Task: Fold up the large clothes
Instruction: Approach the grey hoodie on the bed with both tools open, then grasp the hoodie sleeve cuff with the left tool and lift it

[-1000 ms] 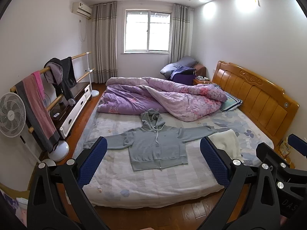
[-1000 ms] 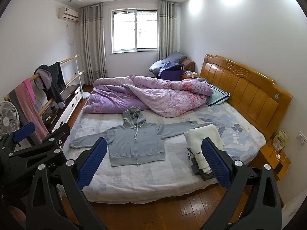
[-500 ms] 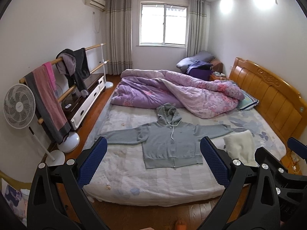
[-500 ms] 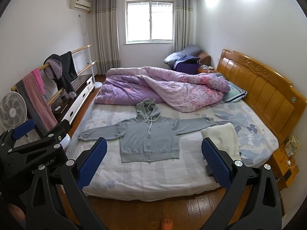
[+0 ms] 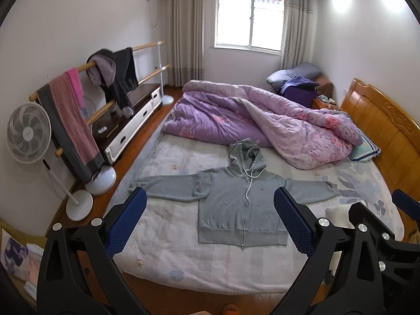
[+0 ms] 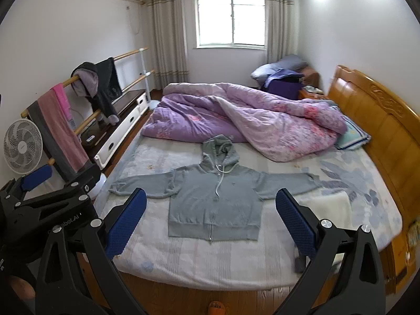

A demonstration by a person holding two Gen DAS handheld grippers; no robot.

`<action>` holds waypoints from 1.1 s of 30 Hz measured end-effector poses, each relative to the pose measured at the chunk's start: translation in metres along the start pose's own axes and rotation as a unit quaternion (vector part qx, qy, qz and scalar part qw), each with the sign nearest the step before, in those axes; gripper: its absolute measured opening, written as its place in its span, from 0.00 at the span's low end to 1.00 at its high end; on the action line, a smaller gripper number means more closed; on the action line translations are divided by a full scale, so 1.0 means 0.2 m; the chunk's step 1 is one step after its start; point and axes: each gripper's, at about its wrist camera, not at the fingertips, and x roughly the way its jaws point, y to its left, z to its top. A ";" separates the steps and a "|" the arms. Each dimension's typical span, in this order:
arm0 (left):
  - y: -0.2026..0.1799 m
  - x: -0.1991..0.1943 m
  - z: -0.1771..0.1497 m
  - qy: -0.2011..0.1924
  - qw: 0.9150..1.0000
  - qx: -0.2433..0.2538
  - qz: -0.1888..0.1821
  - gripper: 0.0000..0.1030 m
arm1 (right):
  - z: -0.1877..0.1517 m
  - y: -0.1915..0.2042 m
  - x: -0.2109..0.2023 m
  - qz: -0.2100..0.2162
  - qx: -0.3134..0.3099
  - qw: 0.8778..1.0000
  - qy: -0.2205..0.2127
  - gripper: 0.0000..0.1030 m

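Observation:
A grey zip hoodie (image 5: 236, 199) (image 6: 212, 197) lies flat on the bed, front up, both sleeves spread wide and the hood toward the quilt. My left gripper (image 5: 210, 207) is open, held in the air short of the bed's near edge, with nothing between its blue pads. My right gripper (image 6: 211, 207) is open too and empty, level with it. The left tool shows at the left edge of the right wrist view, the right tool at the right edge of the left wrist view. Neither touches the hoodie.
A crumpled purple quilt (image 5: 262, 120) fills the far half of the bed (image 6: 210, 267). A folded white cloth (image 6: 328, 207) sits at the hoodie's right. A wooden headboard (image 6: 380, 126) is right. A fan (image 5: 27, 134), clothes rail (image 5: 78, 99) and low cabinet stand left.
Both cameras have swung and shifted to the left, so the hoodie now sits more central between the fingers. Both grippers stay open. The hoodie has not moved.

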 end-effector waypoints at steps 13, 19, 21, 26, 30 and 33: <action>0.38 0.68 0.14 0.076 0.995 -0.043 0.042 0.95 | 0.22 0.34 0.73 0.033 -0.038 0.995 0.081 0.92; 0.70 1.10 0.28 0.105 0.993 -0.042 0.018 0.95 | 0.35 0.63 1.11 0.000 -0.046 0.993 0.111 0.92; 0.79 1.23 0.34 0.111 0.993 -0.037 0.016 0.95 | 0.40 0.73 1.23 -0.013 -0.059 0.991 0.115 0.92; 0.97 1.50 0.40 0.137 0.989 -0.047 0.000 0.95 | 0.48 0.89 1.48 -0.037 -0.067 0.988 0.133 0.92; 1.06 1.68 0.39 0.154 0.987 -0.050 -0.001 0.95 | 0.49 0.96 1.69 -0.041 -0.078 0.984 0.154 0.93; 1.13 1.86 0.36 0.176 0.983 -0.058 -0.003 0.95 | 0.47 1.02 1.85 -0.040 -0.088 0.980 0.173 0.92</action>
